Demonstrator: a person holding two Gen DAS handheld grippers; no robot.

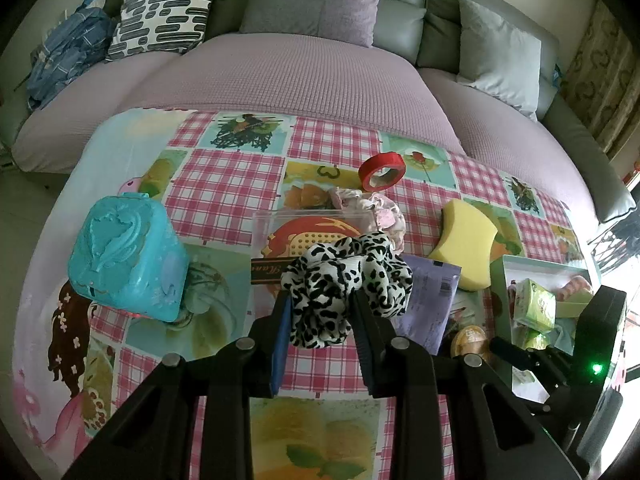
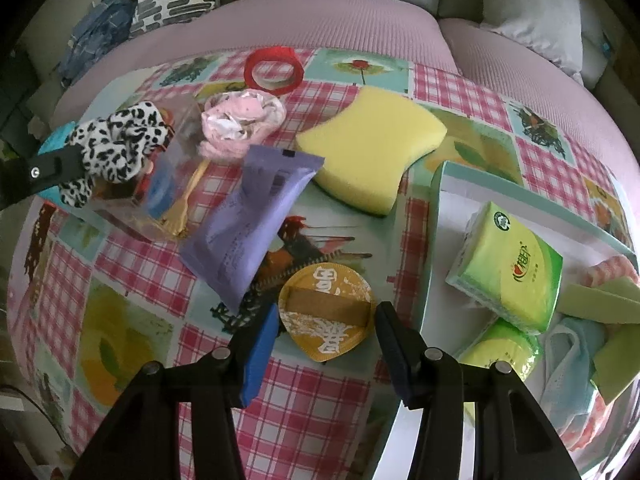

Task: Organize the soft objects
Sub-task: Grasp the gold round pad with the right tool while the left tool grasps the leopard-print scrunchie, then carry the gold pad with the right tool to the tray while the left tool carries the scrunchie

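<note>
Left gripper [image 1: 322, 312] nearest the lens: its fingers are pinched on the leopard-print scrunchie [image 1: 348, 272], blue pad on one side, black on the other, fabric bulging out above and to the right. The scrunchie appears lifted clear of the checked desk cloth [image 1: 224, 184], over the clear plastic box [image 1: 296, 232].

Right gripper [image 2: 324, 320]: fingers at medium spread, either side of the round yellow-lidded cup [image 2: 326, 310]; whether the pads press on it cannot be told.

Other soft items still out on the desk: pink scrunchie [image 2: 240, 120] beside the clear box, yellow sponge [image 2: 372, 152], purple sachet [image 2: 252, 216]. White tray [image 2: 440, 216] at right already holds green tissue packs [image 2: 508, 264] and cloths.

Handling judgement: the scrunchie is very light, limp and compressible, with no risk of breakage. Loose folds can slip or snag, so a pinch through the gathered band, as here, suits it best. The sponge would squash; grip it across its narrow waist.
</note>
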